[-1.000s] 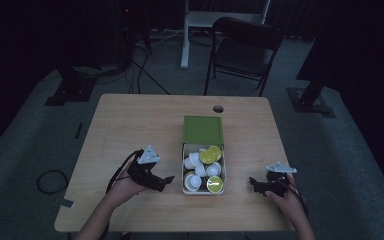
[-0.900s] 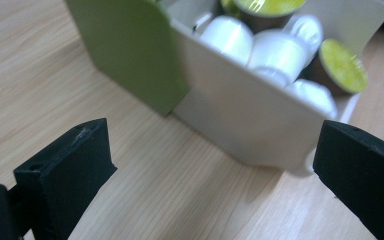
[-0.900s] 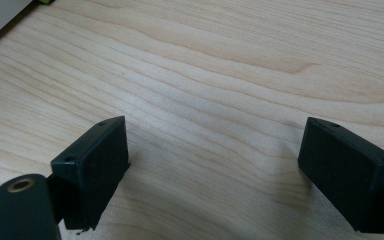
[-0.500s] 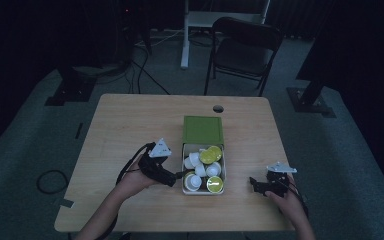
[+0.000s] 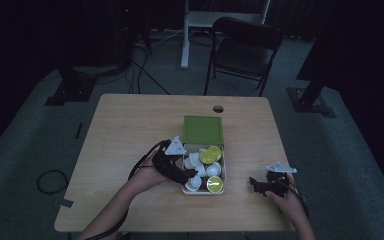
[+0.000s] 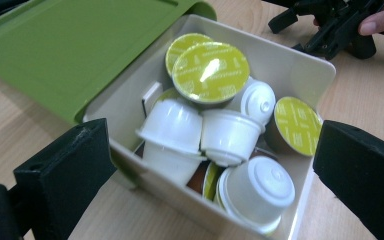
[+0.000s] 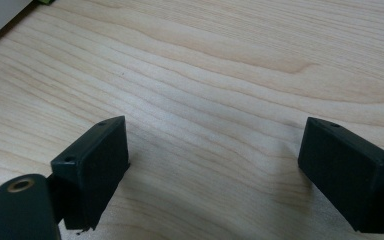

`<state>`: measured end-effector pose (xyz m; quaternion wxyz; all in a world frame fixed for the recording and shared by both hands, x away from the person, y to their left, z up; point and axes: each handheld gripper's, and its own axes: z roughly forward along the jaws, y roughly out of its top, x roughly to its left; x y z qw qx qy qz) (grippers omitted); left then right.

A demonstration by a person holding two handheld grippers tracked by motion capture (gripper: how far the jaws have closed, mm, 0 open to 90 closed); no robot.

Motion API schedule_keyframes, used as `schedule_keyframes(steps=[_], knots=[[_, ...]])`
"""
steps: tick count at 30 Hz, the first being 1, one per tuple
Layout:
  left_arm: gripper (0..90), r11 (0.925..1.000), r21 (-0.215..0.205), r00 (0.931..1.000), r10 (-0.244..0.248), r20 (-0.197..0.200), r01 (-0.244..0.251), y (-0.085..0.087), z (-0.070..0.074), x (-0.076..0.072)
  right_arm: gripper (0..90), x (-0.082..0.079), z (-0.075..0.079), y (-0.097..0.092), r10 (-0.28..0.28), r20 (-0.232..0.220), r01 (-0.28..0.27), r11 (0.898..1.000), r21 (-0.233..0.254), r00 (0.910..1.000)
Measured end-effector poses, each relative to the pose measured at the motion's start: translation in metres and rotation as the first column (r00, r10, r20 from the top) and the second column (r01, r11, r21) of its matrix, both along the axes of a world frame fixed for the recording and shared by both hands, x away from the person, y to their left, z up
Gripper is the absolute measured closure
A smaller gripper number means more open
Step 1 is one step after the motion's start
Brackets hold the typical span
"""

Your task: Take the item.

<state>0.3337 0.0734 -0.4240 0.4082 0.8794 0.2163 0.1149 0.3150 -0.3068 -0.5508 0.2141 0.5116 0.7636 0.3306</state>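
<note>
Sitting mid-way along the light wooden table [image 5: 130, 135]: white plastic box [image 6: 300, 70] with green hinged lid [image 6: 70, 55], holding foil-topped coffee capsules [image 6: 210, 72]. Reaching in, probably to pick one: left gripper [image 6: 215, 175], jaws wide. Resting apart, also wide: right gripper [image 7: 215, 165]. Next, likely closing on one capsule.

Faint printing rings the yellow-green foil lids [image 6: 210, 66] of the coffee capsules in the white box [image 6: 300, 65], seen from the left tool's camera, but the lettering is too small and glare-washed to read. No other text shows.
</note>
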Motion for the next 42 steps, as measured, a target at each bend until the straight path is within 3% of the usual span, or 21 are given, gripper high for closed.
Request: schedule_keyframes(steps=[9,23,28,32,42], knots=[[2.5,1.0,0.008,0.9998,0.0,-0.02,0.0,-0.022,-0.002,0.007,12.1,0.0,0.0,0.0,0.0,0.0,0.0,1.0,0.0,1.0],[5.1,0.9977,0.068,0.9986,-0.002,-0.053,0.006,-0.046,-0.007,0.02,12.1,0.0,0.0,0.0,0.001,0.0,-0.001,1.0,-0.001,1.0],[6.6,0.9955,0.094,0.9972,0.018,-0.072,-0.011,-0.051,-0.009,0.025,12.1,0.0,0.0,0.0,0.001,0.0,-0.001,1.0,-0.001,1.0],[14.0,0.994,0.105,0.9964,0.038,-0.076,-0.03,-0.052,-0.011,0.028,12.1,0.0,0.0,0.0,0.0,0.001,0.0,1.0,-0.001,1.0],[15.5,0.9926,0.121,0.9943,0.023,-0.104,-0.01,-0.062,-0.016,0.032,12.1,0.0,0.0,0.0,0.001,0.001,-0.001,1.0,-0.001,1.0]])
